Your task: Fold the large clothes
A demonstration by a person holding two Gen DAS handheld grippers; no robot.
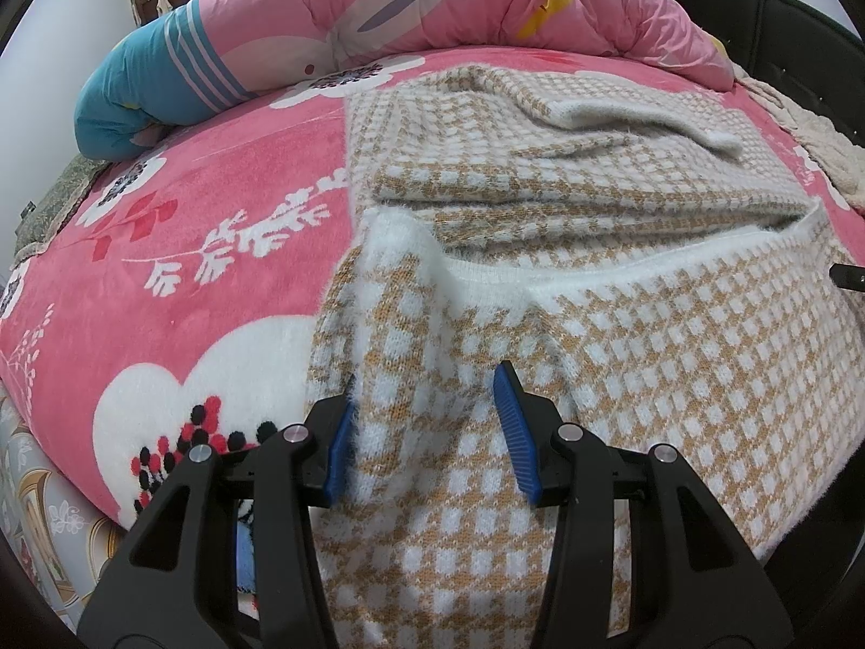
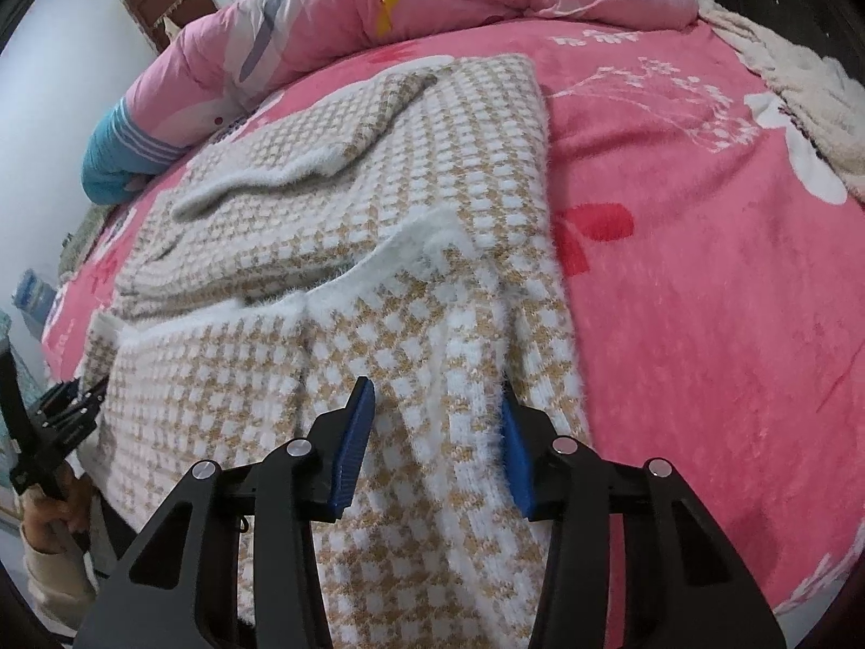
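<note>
Both tools astride checked sweater

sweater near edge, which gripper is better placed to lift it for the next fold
Probably neither alone: left gripper bunches the sweater at its left corner, right gripper straddles the right corner.

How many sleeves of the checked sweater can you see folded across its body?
1: a sleeve lies diagonally across the far part of the checked sweater, white cuff toward the right in the left wrist view. The other sleeve may be hidden under the folds.
</note>
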